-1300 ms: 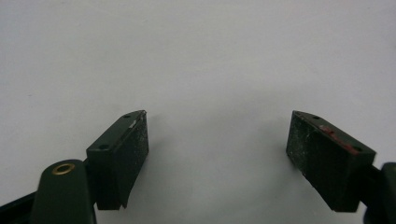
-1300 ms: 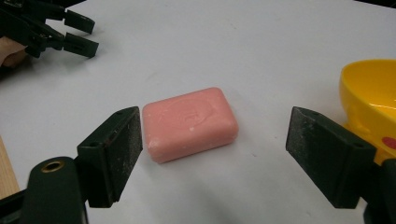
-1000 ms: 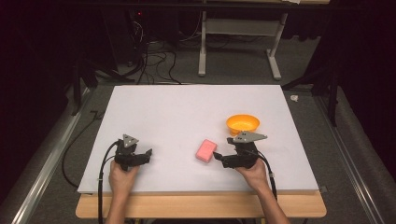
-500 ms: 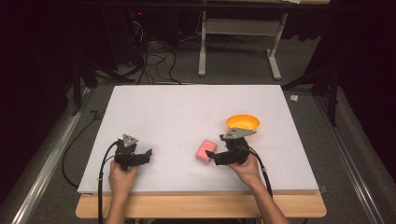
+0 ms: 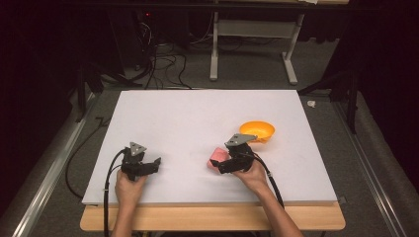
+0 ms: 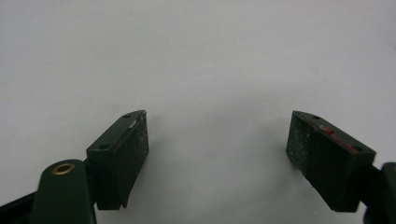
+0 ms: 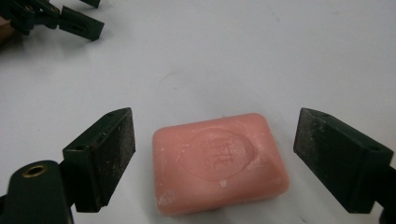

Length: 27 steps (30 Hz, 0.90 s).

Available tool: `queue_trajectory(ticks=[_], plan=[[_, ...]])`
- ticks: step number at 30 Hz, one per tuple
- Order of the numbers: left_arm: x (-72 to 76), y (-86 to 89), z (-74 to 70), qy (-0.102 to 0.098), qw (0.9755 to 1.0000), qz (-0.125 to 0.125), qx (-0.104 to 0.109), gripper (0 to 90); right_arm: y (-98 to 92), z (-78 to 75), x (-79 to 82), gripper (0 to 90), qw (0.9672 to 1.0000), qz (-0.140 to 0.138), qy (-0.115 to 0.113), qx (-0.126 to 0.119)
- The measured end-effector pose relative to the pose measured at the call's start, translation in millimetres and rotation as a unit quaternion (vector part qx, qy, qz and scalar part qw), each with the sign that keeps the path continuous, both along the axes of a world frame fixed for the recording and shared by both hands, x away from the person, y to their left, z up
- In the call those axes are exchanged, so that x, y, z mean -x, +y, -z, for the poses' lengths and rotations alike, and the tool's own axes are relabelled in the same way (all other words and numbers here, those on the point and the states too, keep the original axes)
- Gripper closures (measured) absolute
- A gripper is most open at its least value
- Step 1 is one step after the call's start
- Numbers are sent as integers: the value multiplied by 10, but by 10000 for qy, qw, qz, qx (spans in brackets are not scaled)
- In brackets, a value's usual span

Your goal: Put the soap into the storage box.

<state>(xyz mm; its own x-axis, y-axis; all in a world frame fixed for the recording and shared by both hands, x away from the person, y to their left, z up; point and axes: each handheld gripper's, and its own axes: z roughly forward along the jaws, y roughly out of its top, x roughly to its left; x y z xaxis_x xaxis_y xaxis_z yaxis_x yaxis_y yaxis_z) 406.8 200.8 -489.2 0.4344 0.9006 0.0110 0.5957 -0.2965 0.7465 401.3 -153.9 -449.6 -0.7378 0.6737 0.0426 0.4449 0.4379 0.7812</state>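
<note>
Now that the right gripper [image 7: 212,163] has slid leftward to straddle the pink soap bar [image 7: 218,161], jaws spread, grasp likely next; left gripper [image 6: 217,154] spread, idle at 8 o'clock.

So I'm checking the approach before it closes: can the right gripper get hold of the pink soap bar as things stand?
Probably yes. The right gripper is open with a jaw on each side of the soap bar, which lies flat on the white table; nothing sits between jaws and bar.

white tabletop [image 5: 197,118], wooden front edge. on it: one pink soap bar [image 5: 215,157], lying flat, stamped face up; one orange bowl [image 5: 257,130], near the soap.
</note>
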Motion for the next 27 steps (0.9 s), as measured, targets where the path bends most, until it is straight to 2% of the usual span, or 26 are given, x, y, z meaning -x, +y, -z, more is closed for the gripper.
queue_trajectory(ticks=[10,13,27], plan=[[4,-3,-2,-10,10000,6,-32,215,71,143,-82,124,9996,-135,69,235],[4,-3,-2,-11,10000,6,-32,215,95,198,-104,123,9990,-172,91,392],[4,-3,-2,-11,10000,6,-32,216,121,271,-115,119,9983,-191,142,530]])
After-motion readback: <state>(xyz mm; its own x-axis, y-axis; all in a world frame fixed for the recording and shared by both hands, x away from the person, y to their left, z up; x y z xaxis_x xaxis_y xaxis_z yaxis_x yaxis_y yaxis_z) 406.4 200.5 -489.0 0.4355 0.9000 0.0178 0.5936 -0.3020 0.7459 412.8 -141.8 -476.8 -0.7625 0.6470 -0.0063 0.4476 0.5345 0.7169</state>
